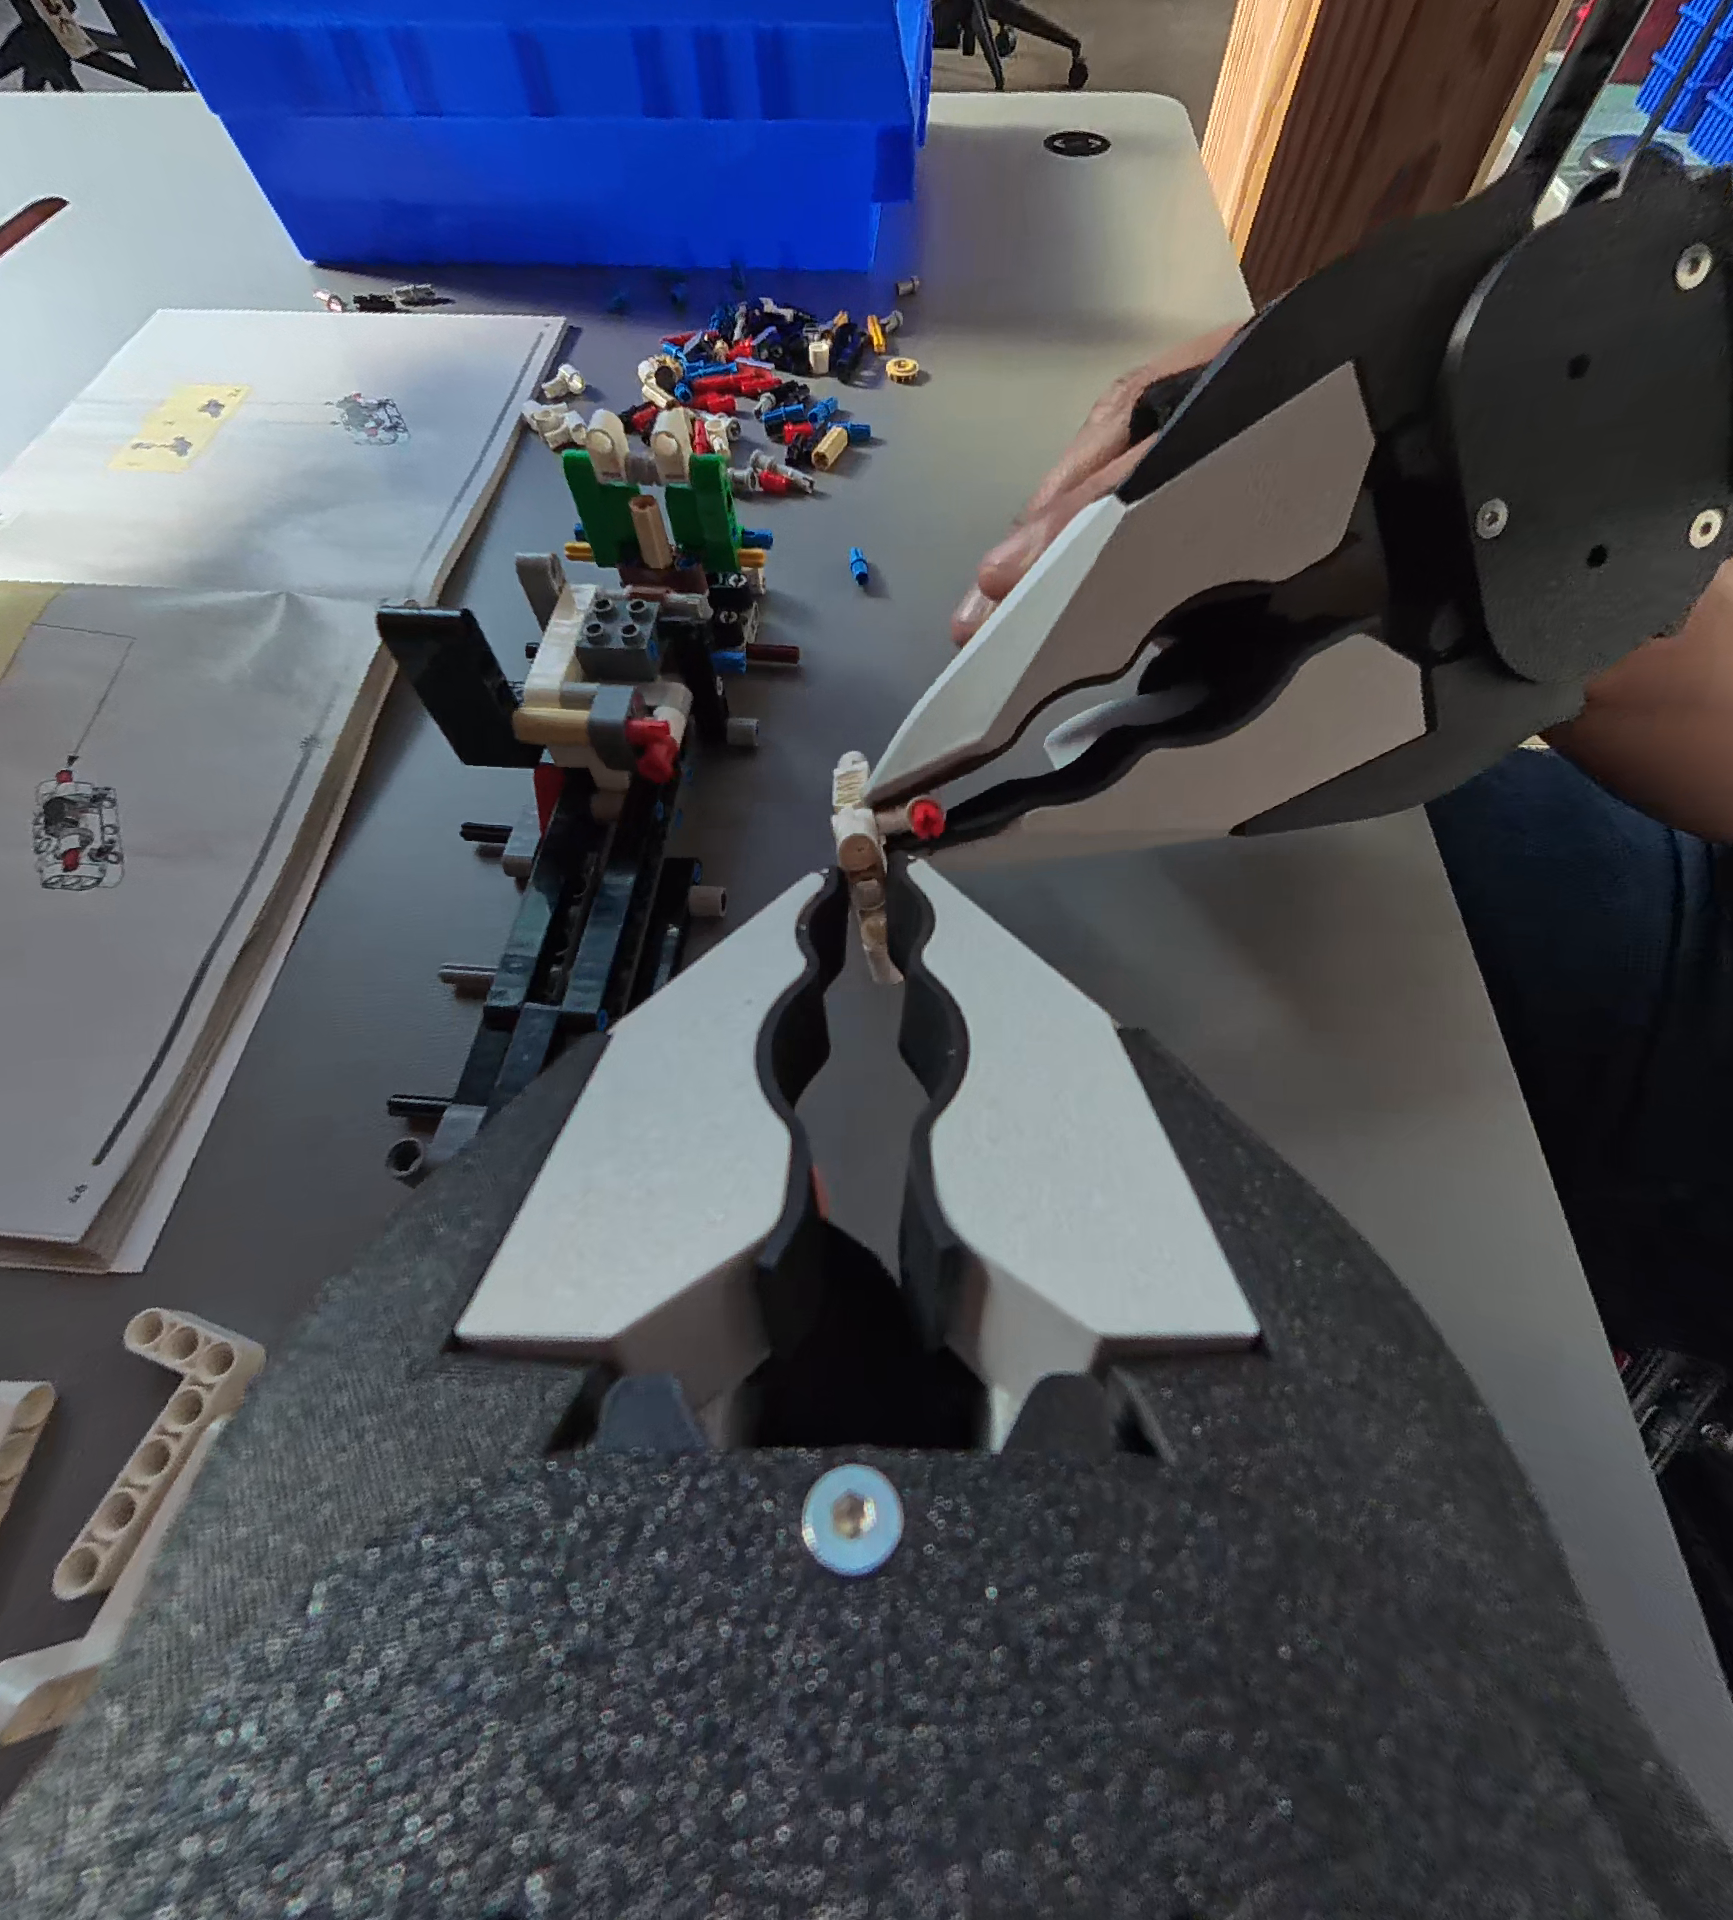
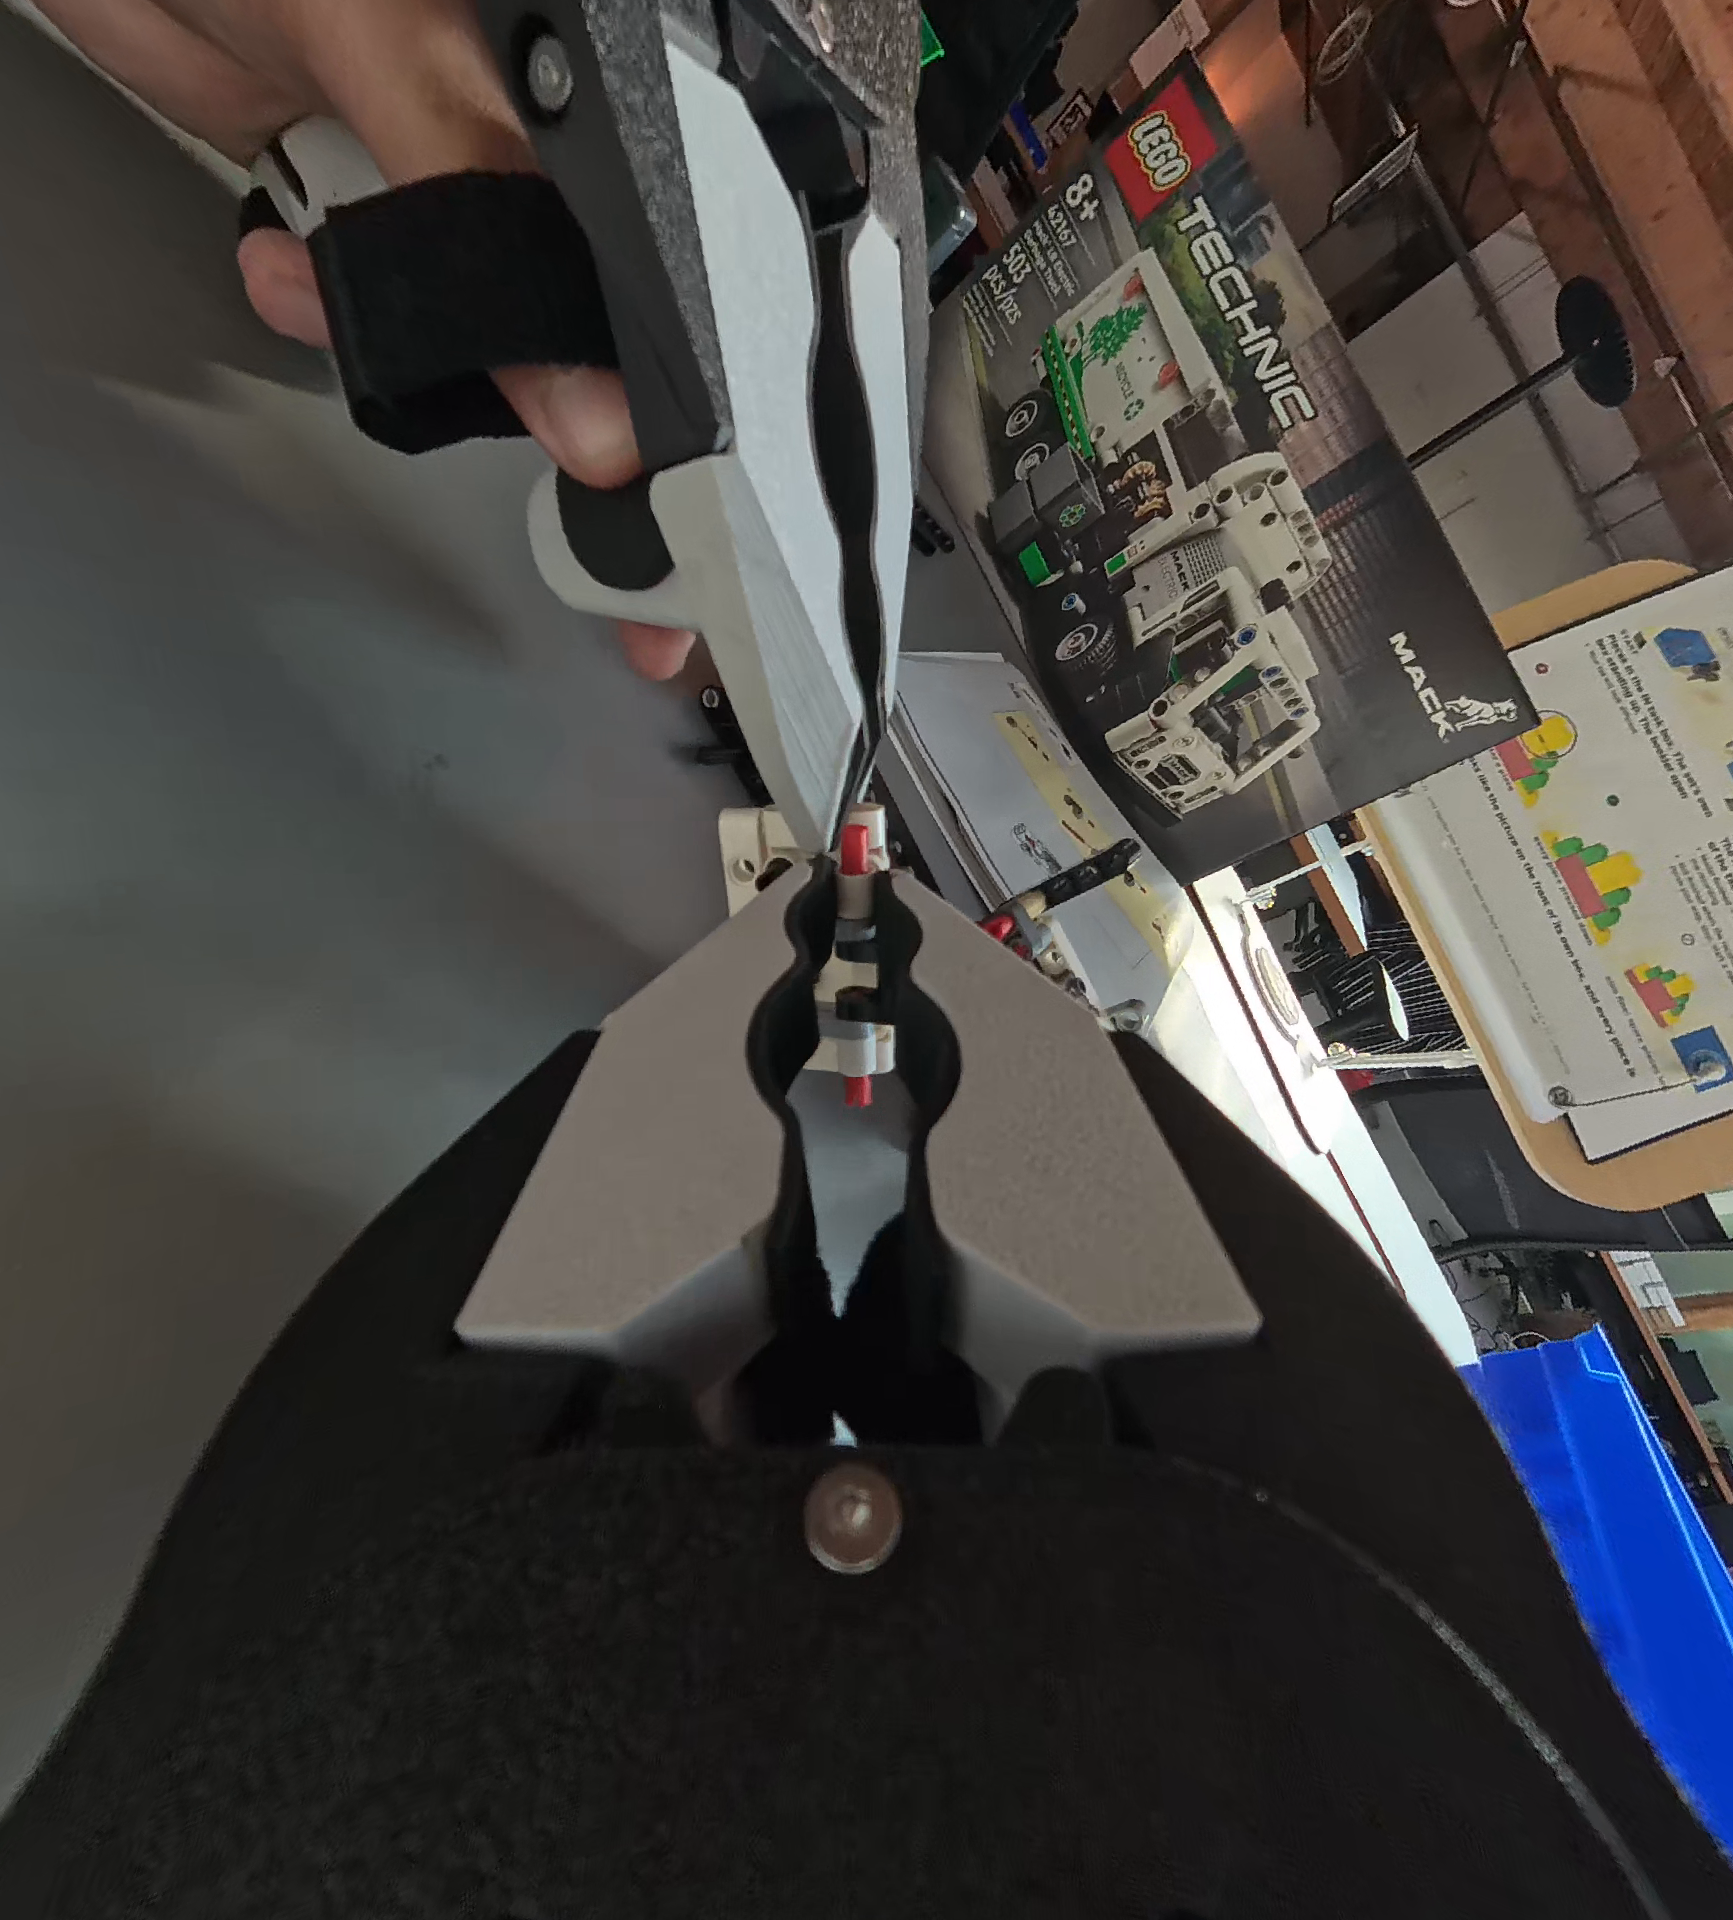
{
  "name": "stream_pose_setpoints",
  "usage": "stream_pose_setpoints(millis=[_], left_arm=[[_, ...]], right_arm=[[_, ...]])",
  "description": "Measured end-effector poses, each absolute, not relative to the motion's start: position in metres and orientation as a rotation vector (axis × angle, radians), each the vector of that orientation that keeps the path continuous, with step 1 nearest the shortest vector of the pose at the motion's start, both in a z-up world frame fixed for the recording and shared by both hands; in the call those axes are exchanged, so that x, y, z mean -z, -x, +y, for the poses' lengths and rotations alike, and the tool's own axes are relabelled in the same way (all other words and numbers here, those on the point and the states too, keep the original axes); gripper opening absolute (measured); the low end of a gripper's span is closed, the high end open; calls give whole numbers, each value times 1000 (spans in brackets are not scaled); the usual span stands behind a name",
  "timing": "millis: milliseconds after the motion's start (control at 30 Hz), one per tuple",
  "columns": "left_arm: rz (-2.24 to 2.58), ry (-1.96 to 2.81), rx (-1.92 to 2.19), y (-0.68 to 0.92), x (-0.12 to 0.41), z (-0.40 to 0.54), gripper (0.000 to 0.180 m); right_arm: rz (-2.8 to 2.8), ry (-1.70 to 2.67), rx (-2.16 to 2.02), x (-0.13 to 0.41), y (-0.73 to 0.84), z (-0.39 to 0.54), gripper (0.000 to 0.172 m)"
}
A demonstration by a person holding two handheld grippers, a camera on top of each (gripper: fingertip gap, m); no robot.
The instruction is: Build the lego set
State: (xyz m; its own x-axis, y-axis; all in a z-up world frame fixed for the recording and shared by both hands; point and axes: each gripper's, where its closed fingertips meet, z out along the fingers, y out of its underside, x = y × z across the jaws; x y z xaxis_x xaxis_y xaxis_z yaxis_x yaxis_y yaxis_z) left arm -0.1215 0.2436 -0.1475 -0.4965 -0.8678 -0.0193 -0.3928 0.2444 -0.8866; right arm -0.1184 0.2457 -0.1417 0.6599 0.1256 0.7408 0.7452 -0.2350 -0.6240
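My left gripper (image 1: 867,883) is shut on a small tan connector piece (image 1: 874,925) and holds it above the dark table (image 1: 1205,987). My right gripper (image 1: 893,816) comes in from the right and meets it tip to tip. In the right wrist view, my right gripper (image 2: 854,883) is shut on a small white, grey and black assembly on a red axle (image 2: 851,982). The left gripper (image 2: 857,816) reaches down from above onto that assembly's tan end. The red axle tip (image 1: 926,818) shows at the right gripper's fingertips.
A partly built black model (image 1: 592,831) lies just left of the grippers. Behind it is a pile of small loose parts (image 1: 758,384) and a blue bin (image 1: 550,125). Open instruction booklets (image 1: 166,727) lie at the left, pale beams (image 1: 166,1455) at front left. A toy box (image 2: 1205,499) stands behind.
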Motion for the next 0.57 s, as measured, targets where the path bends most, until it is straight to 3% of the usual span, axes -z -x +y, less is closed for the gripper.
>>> stream_pose_setpoints(millis=[33, 567], left_arm=[[2002, 1147, 1197, 121, 148, 244, 5], [2019, 1171, 1217, 122, 149, 246, 5]], right_arm=[[-699, 1744, 668, 142, 118, 246, 5], [-606, 1762, 488, 130, 118, 233, 20]])
